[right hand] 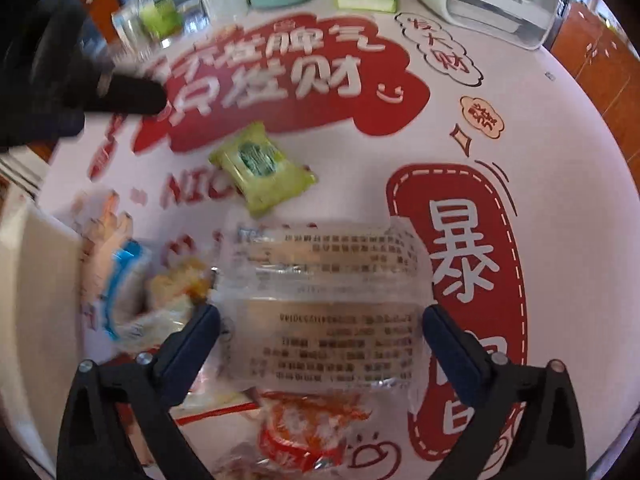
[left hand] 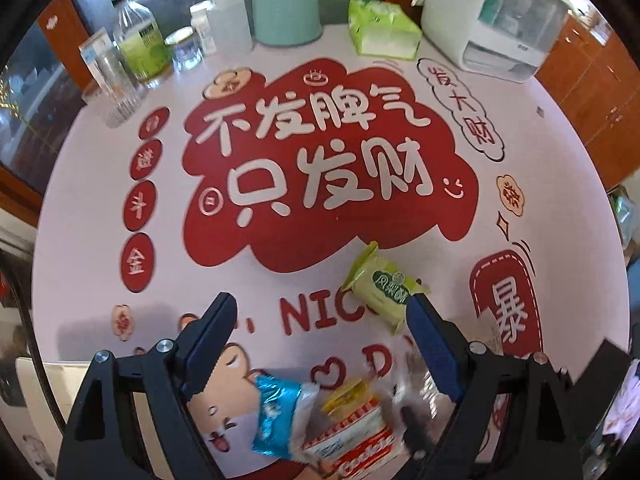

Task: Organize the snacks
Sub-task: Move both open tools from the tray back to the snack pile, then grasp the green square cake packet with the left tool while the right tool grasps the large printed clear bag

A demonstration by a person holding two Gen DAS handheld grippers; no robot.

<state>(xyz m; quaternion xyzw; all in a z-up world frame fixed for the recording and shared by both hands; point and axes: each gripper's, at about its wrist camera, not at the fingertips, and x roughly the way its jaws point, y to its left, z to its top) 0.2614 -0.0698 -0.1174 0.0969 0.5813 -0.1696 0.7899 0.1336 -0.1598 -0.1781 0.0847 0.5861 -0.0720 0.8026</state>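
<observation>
Several snack packets lie near the table's front edge. A green packet (left hand: 383,286) (right hand: 262,168) lies flat, just beyond my open left gripper (left hand: 322,306). Below it lie a blue-and-white packet (left hand: 276,414) (right hand: 122,280), a yellow packet (left hand: 346,394) and a red-and-white cookie packet (left hand: 354,444). My right gripper (right hand: 320,316) is open, its fingers on either side of a clear packet (right hand: 324,300) printed with text, not closed on it. A red packet (right hand: 308,428) lies under it. The left gripper shows as a dark blur (right hand: 120,94) at the upper left of the right wrist view.
The table wears a white cloth with red Chinese lettering (left hand: 320,152). At the back stand a bottle (left hand: 140,44), glasses (left hand: 116,80), a teal container (left hand: 286,8), a green tissue pack (left hand: 380,30) and a white appliance (left hand: 496,16). A white box edge (right hand: 36,280) sits at left.
</observation>
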